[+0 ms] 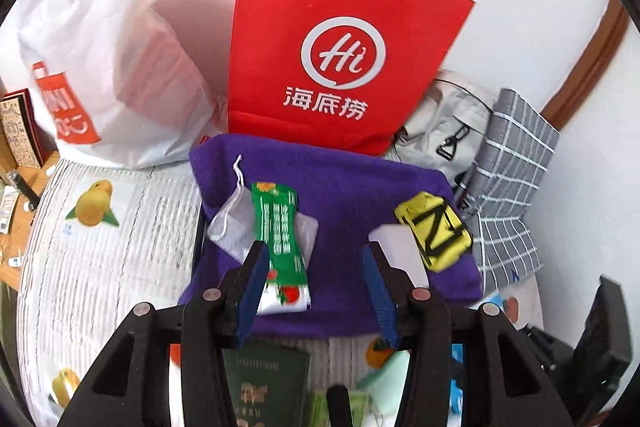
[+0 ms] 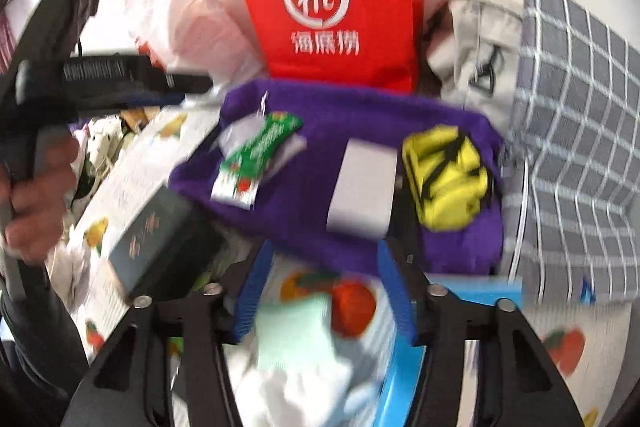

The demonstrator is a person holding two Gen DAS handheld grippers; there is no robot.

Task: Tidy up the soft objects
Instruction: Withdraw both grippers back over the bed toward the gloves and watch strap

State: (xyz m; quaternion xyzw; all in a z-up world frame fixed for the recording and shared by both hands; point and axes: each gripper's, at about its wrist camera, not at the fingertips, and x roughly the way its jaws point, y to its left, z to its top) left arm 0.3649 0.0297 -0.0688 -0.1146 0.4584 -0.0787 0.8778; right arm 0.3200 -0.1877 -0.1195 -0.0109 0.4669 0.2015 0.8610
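Observation:
A purple cloth lies on a fruit-printed sheet. On it rest a green snack packet over a white mesh pouch, a white card and a yellow folded item. My left gripper is open just above the cloth's near edge, with the packet's end between its fingers. My right gripper is open over a mint and white sock, below the purple cloth. The packet, white card and yellow item also show there.
A red paper bag, a white plastic bag, a beige bag and a grey checked cloth stand behind. A green passport lies under my left gripper. A dark box lies left of my right gripper.

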